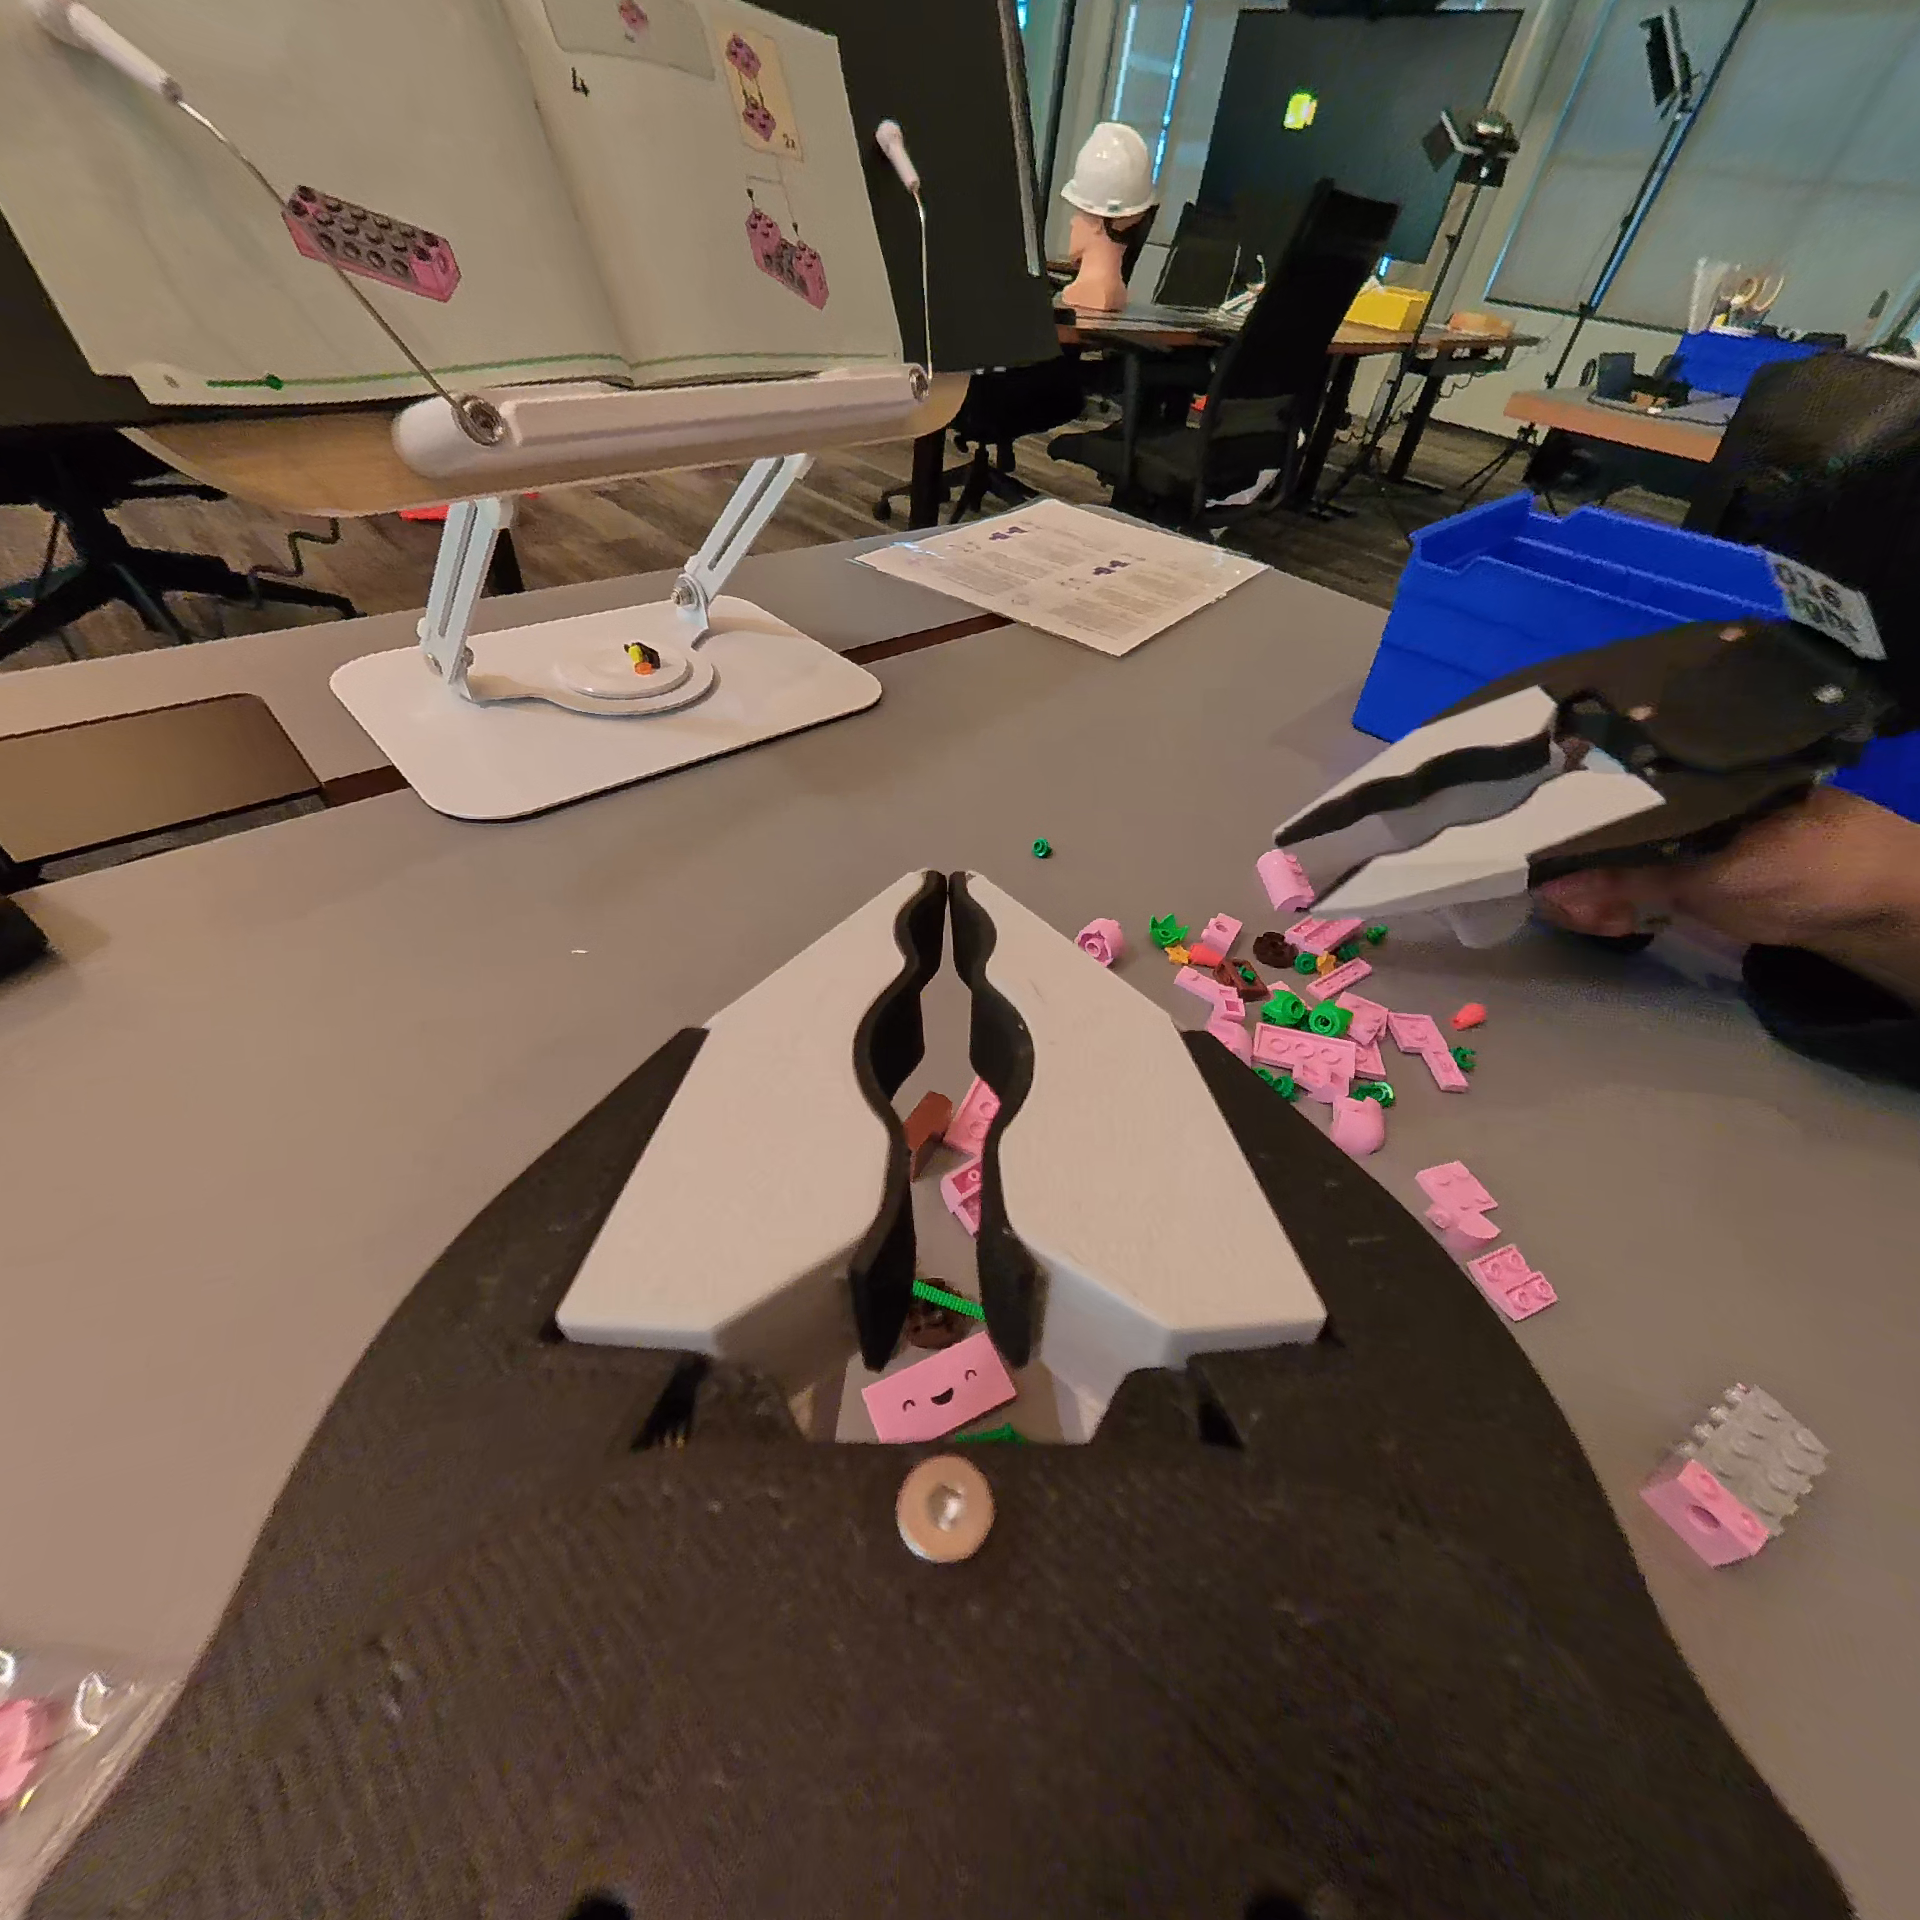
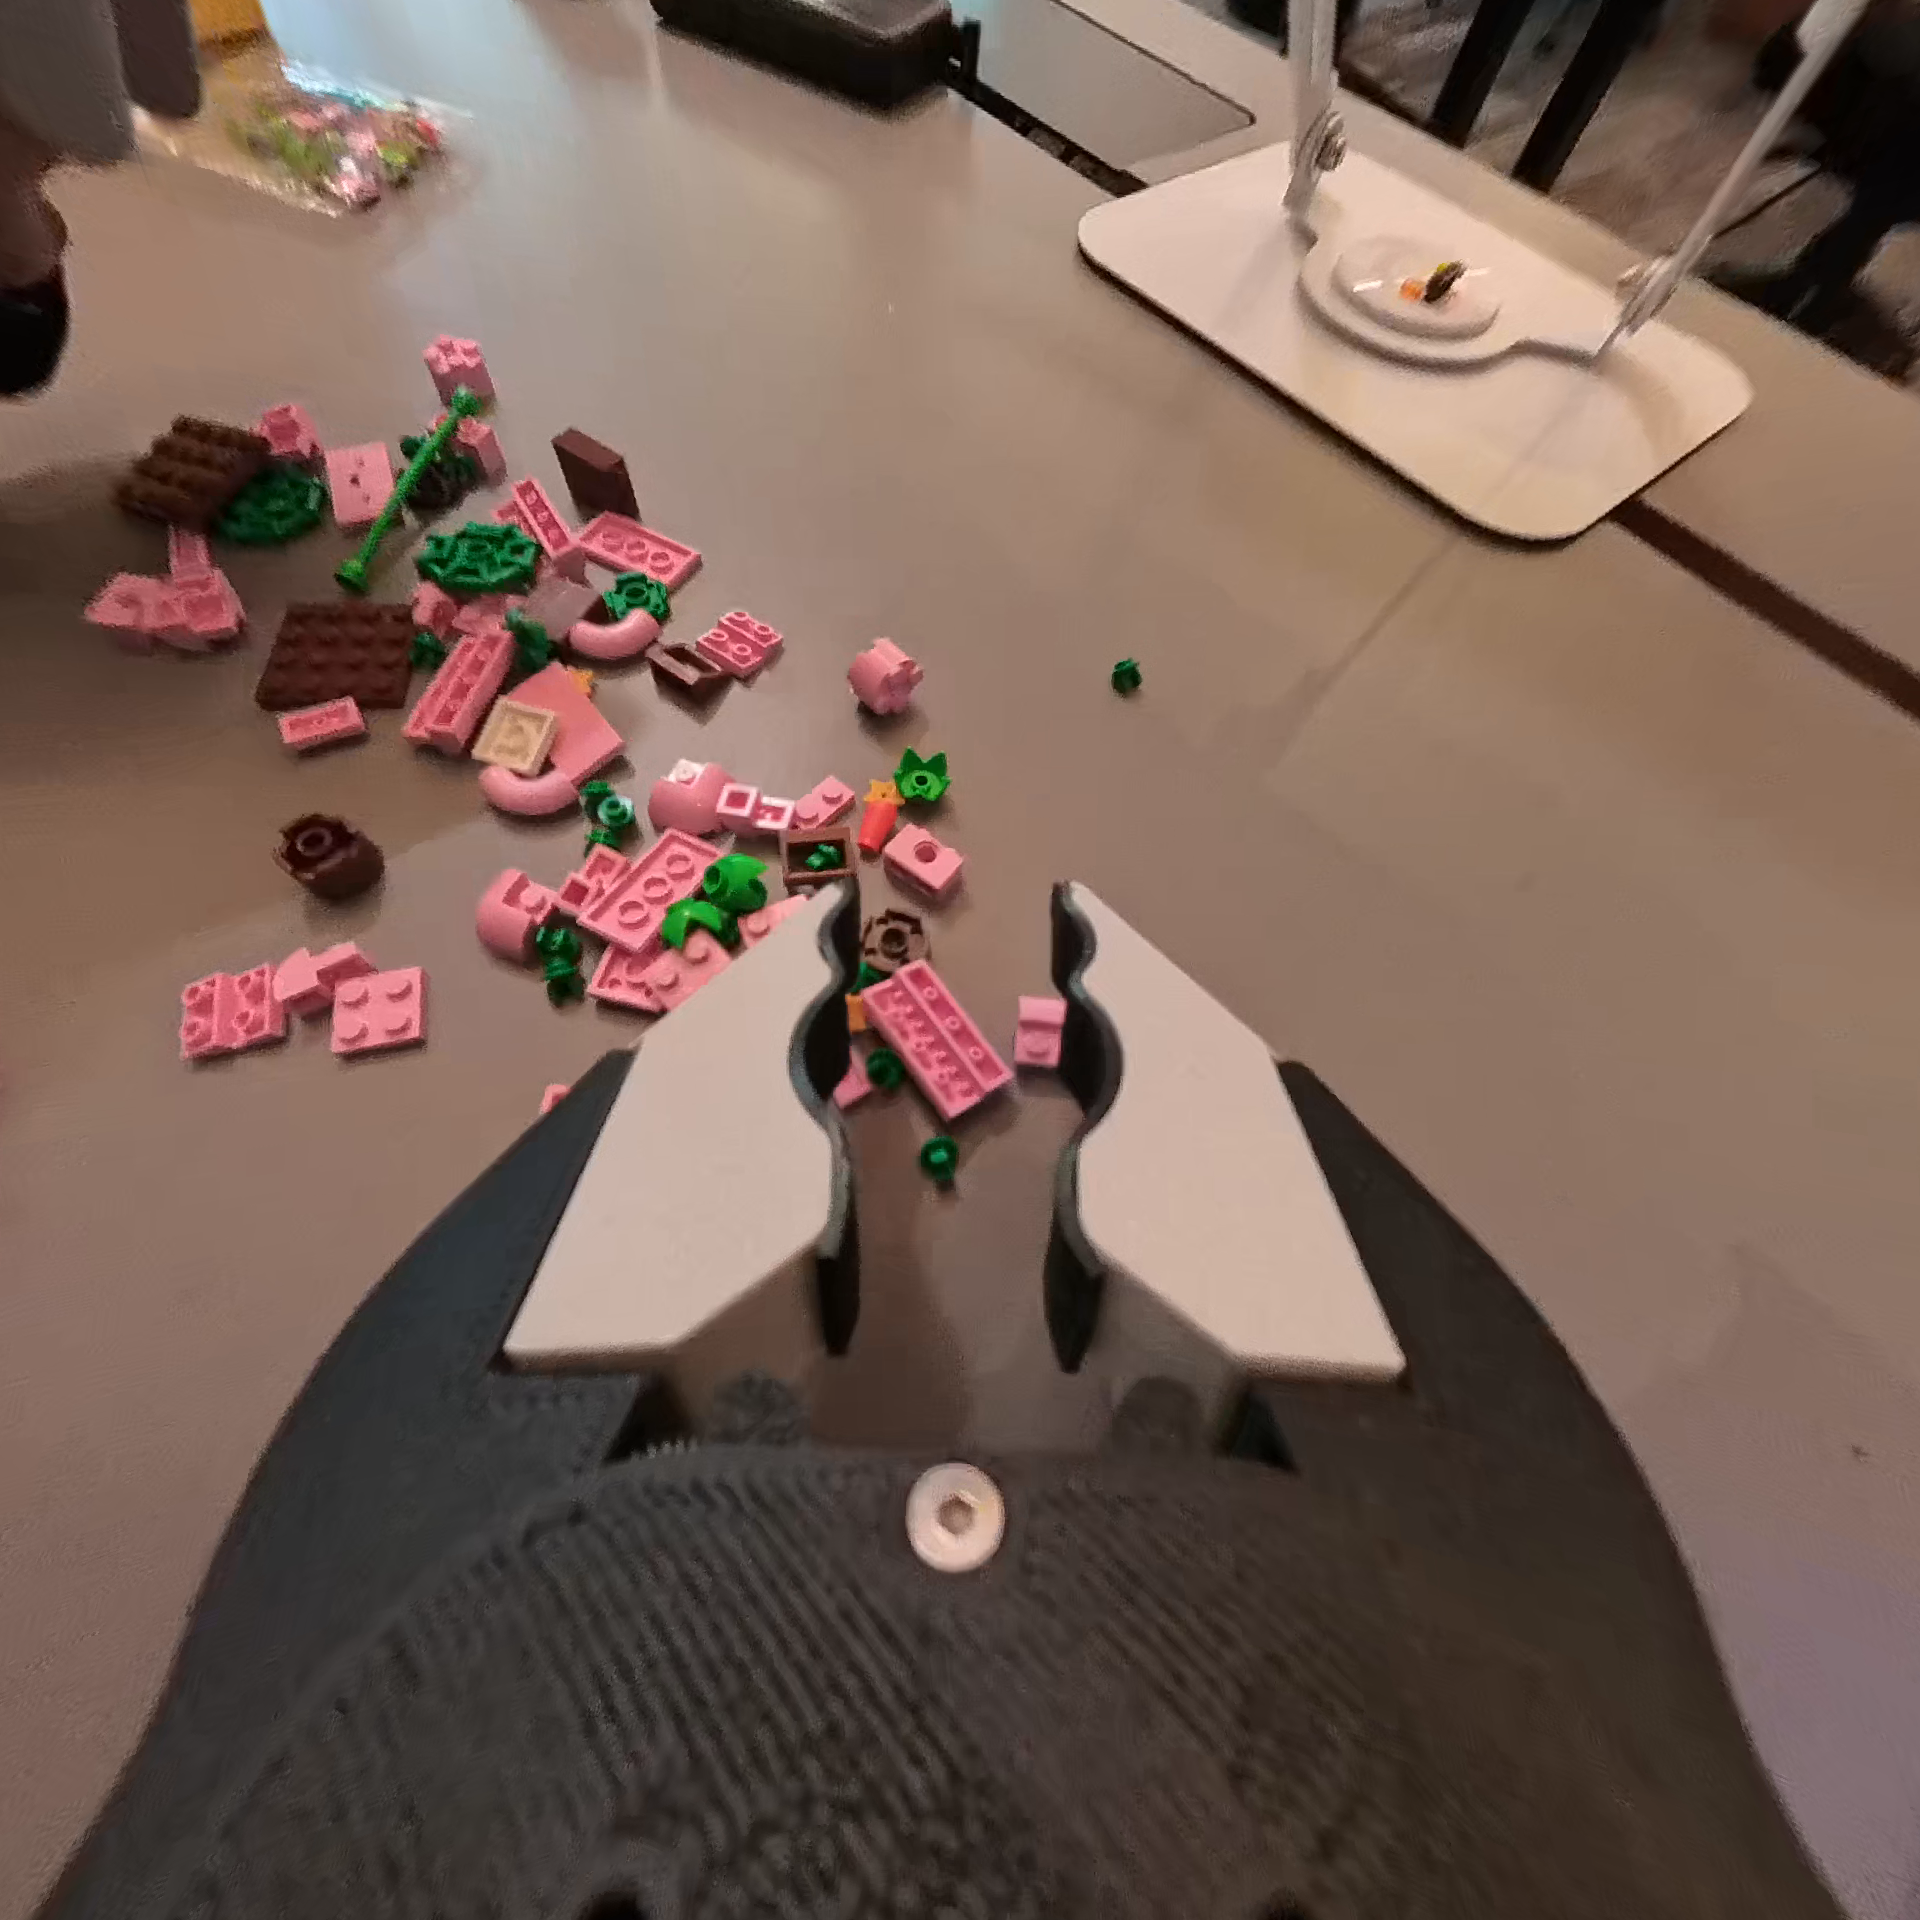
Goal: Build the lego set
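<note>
Our left gripper [image 1: 948, 883] hangs above the grey counter [image 1: 312, 1091] with its fingers [image 1: 790, 1122] pressed together at the tips and nothing between them. Through the wavy gap behind the tips we see loose parts lying beneath: a brown piece, small pink ones, and nearest the base a pink tile with a printed face [image 1: 938, 1388]. We judge this gripper is simply parked over the pieces while the other one searches.

Our right gripper [image 2: 954, 906] has its fingers [image 2: 1174, 1122] spread wide and holds nothing. Between them, on the counter, lie a long pink plate [image 2: 937, 1037], a small pink brick [image 2: 1038, 1029] beside the right finger, a brown round piece [image 2: 894, 937] near the tips and a green stud [image 2: 938, 1156] further back. The opening straddles the plate, so we judge that plate to be the likely pick, though the frames do not settle it.

The main pile of pieces [image 2: 468, 665] spreads ahead and to the left of the right fingers: pink, green and brown, kept loose so single parts can be reached. A small pink-and-grey assembly [image 1: 1733, 1475] sits apart, to the right of the left fingers, probably the build so far. The instruction booklet [image 1: 436, 187] stands open on a white stand [image 1: 613, 717] ahead of the left fingers, tilted for reading. A blue bin [image 1: 1558, 613] sits beyond the right gripper.
</note>
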Available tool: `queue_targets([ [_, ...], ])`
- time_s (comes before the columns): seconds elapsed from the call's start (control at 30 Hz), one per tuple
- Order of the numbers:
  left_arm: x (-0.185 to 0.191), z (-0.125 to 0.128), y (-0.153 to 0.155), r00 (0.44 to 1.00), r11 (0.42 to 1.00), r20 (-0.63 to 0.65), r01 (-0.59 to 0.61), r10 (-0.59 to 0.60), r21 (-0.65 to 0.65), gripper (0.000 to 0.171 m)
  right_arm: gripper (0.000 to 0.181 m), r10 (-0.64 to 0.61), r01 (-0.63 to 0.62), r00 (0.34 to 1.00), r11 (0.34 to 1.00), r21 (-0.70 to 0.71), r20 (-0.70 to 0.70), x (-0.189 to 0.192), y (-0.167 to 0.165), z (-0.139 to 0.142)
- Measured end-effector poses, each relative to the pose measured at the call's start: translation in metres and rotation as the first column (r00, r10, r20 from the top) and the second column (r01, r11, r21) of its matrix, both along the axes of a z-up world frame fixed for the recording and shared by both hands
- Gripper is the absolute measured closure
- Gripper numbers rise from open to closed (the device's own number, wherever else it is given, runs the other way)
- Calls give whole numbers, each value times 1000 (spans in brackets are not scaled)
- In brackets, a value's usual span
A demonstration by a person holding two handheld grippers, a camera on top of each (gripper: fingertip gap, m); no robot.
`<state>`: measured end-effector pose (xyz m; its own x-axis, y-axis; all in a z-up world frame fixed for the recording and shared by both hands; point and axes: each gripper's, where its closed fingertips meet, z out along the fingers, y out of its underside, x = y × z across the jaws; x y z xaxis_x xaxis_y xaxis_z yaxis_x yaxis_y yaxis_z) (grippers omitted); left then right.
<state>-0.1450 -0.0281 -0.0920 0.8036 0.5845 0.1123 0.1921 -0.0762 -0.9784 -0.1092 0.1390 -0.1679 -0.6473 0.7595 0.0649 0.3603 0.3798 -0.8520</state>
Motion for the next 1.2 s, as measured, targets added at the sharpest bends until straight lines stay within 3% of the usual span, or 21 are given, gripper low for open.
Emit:
queue_targets([
  [0.13,-3,-5,-1,1000,999,-1,-17,17,-30,171,148,44,-34,995,993,-112,89,-11,-11,1],
  [0.3,0,-4,3,1000,1000,-3,-1,1,-22,171,150,35,-32,977,999,-19,209,-15,-17,-24],
  [0.37,2,-6,6,1000,999,-4,8,-8,-31,171,165,56,-56,973,998,-6,223,-13,-21,-27],
  [0.43,5,-7,9,1000,999,-7,21,-21,-41,171,165,101,-101,970,995,-12,219,-5,-26,-26],
  [0.53,14,-2,18,998,998,-24,63,-64,-25,171,165,115,-111,987,993,-42,108,-3,-27,-9],
  [0.67,42,3,43,976,975,10,215,-216,64,168,165,151,-176,976,972,-158,-157,11,-37,38],
  [0.83,92,-1,84,859,860,150,447,-489,246,150,165,212,-254,868,967,-34,-449,39,-62,76],
  [1.07,110,12,93,687,691,274,452,-673,563,147,165,267,-175,694,963,204,-669,56,-80,88],
  [1.2,108,15,90,649,651,288,428,-704,628,155,165,301,-168,636,953,254,-710,63,-88,89],
])
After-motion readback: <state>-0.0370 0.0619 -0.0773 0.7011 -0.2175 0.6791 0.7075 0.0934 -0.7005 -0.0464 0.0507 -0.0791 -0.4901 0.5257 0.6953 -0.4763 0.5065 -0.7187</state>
